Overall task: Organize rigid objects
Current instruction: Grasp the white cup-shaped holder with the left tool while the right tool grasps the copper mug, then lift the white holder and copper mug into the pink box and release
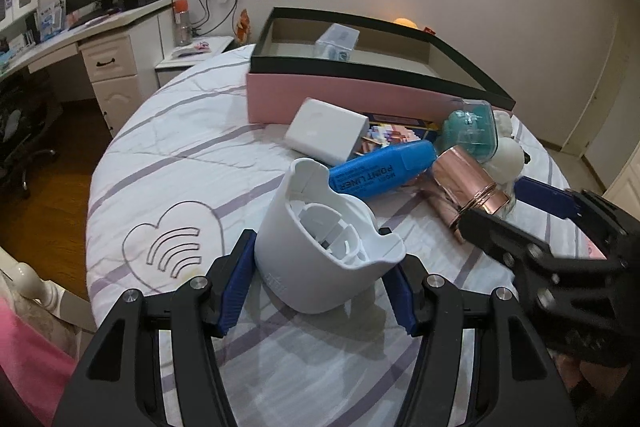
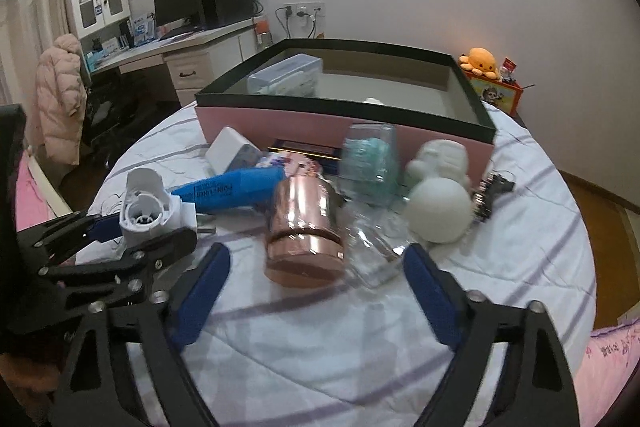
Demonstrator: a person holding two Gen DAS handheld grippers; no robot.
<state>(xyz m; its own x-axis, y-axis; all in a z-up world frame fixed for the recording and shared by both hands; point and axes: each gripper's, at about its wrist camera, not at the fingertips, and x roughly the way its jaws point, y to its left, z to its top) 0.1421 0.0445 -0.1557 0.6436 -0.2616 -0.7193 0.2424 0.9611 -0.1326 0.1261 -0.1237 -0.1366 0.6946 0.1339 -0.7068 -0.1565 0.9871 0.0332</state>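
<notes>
Left gripper (image 1: 320,291), lower centre, is clamped on the white holder (image 1: 324,239). Right gripper (image 2: 316,295) stands apart around the copper canister (image 2: 306,227), whose long axis points straight ahead toward the pink box (image 2: 344,131) behind.

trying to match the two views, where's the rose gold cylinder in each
Left wrist view: rose gold cylinder right of centre, beside the blue highlighter.
Right wrist view: rose gold cylinder centre, ahead of the hand-held gripper.
Shared landmark: pink box behind.
</notes>
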